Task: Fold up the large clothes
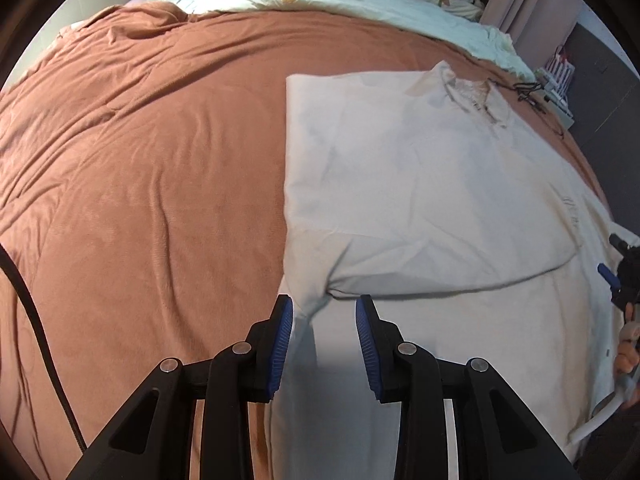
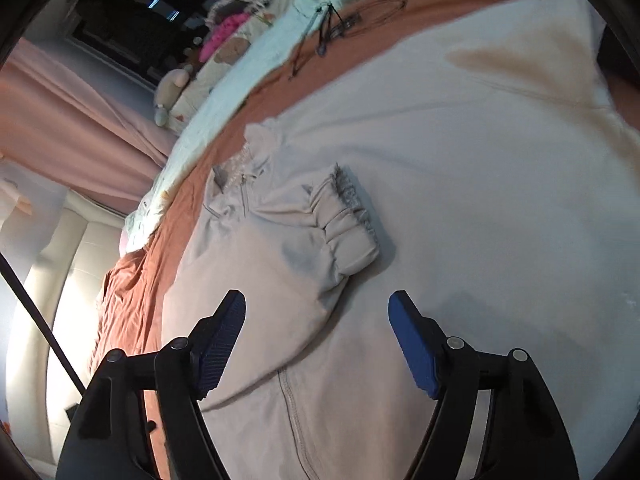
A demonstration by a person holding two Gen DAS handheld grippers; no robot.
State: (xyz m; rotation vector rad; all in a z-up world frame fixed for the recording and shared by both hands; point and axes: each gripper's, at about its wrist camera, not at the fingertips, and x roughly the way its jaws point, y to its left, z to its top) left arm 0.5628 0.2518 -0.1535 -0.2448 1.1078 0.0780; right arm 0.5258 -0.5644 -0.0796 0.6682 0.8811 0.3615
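Note:
A cream zip jacket (image 1: 420, 168) lies flat on the rust-brown bedspread (image 1: 140, 160), collar toward the far side, its left side and sleeve folded across the body. My left gripper (image 1: 324, 312) is open and empty, hovering over the jacket's left edge just below the folded sleeve. In the right wrist view the jacket (image 2: 460, 160) fills the frame, and the folded sleeve's elastic cuff (image 2: 348, 220) rests on the chest beside the zip (image 2: 296, 420). My right gripper (image 2: 316, 308) is open and empty just short of that cuff. It also shows at the right edge of the left wrist view (image 1: 616, 276).
A pale patterned quilt (image 1: 320, 4) with soft toys and clothes lies along the bed's far side. Black cords (image 2: 340, 24) rest on the bedspread beyond the collar. A padded headboard (image 2: 68, 300) and pink curtains (image 2: 60, 120) stand at the left. A black cable (image 1: 36, 328) hangs at left.

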